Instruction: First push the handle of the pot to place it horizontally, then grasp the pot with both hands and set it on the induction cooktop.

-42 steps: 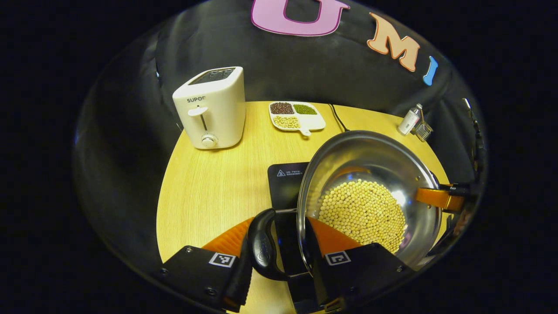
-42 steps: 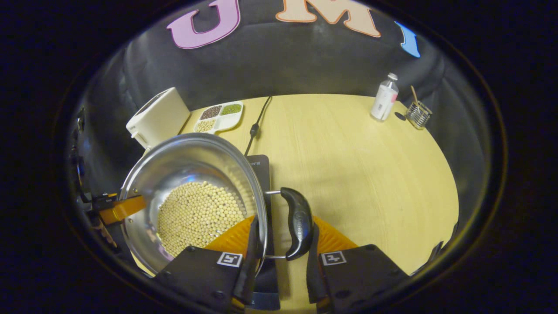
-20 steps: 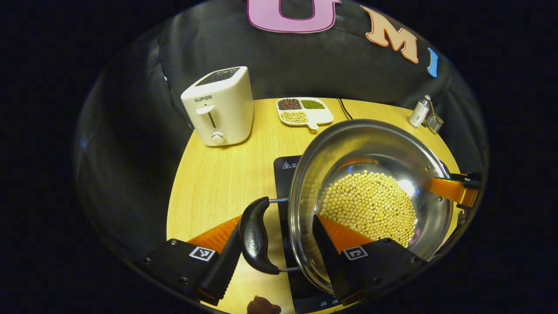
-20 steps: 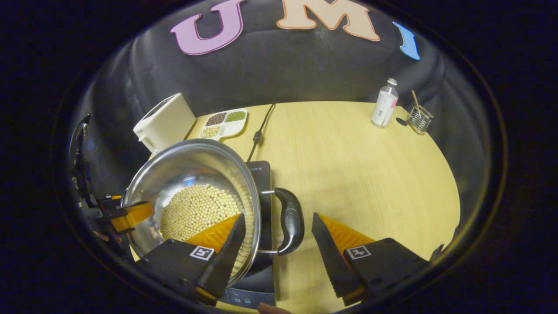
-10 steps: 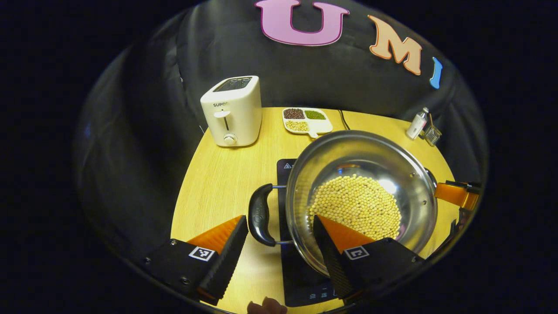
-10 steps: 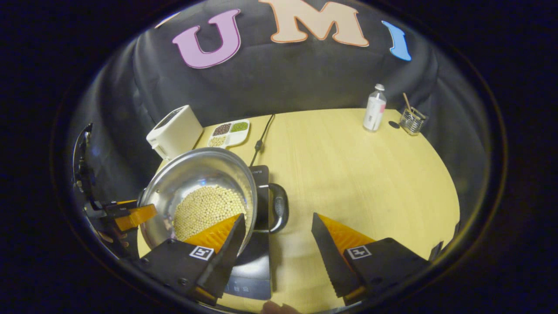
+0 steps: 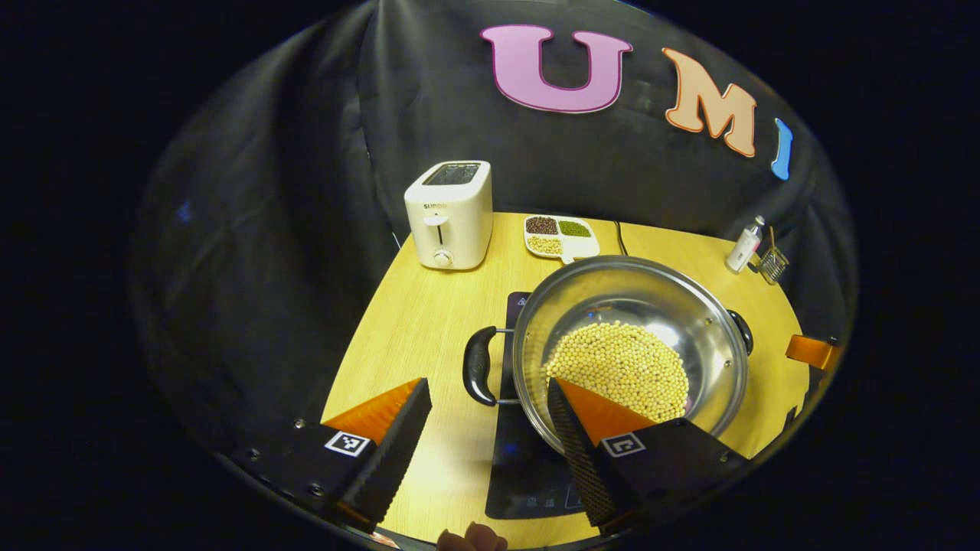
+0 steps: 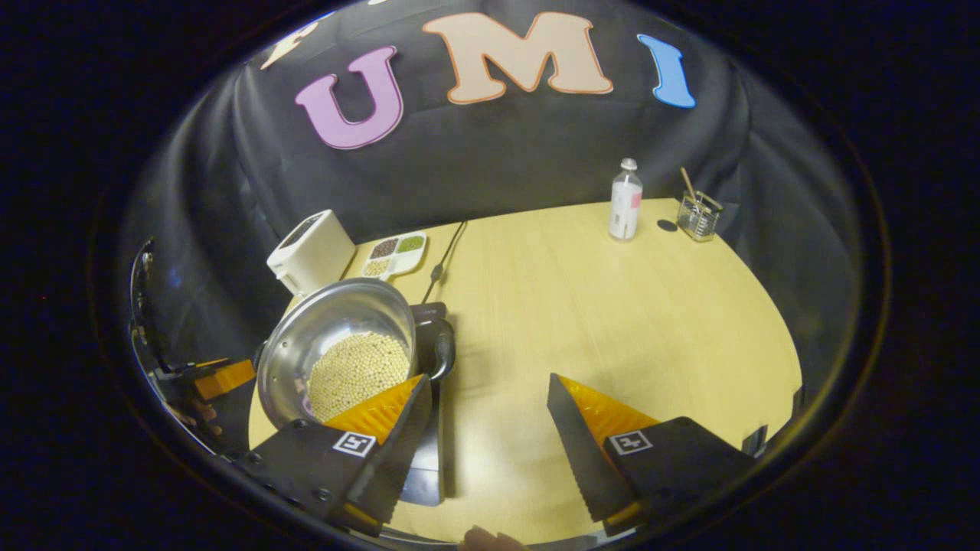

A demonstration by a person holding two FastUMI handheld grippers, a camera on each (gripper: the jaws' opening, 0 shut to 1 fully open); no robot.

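Note:
A steel pot (image 7: 612, 287) holding soybeans (image 7: 619, 366) sits on the black induction cooktop (image 7: 528, 474). Its two black handles (image 7: 478, 366) stick out level to the left and right. My left gripper (image 7: 487, 386) hangs open above and short of the near handle, touching nothing. In the right gripper view the pot (image 8: 329, 317) rests on the cooktop (image 8: 425, 474) at the lower left. My right gripper (image 8: 488, 381) is open over bare table, to the right of the pot's handle (image 8: 442, 346). The other gripper (image 8: 222, 376) shows beyond the pot.
A white toaster (image 7: 450, 214) and a divided dish of beans (image 7: 561, 236) stand at the table's back left. The cooktop's cord (image 8: 444, 264) runs toward the wall. A small bottle (image 8: 625, 200) and a glass holder (image 8: 698, 214) stand at the back right.
Both grippers have opened, let go of the pot's handles and drawn back and up. The pot now rests on the cooktop and looks smaller in both views.

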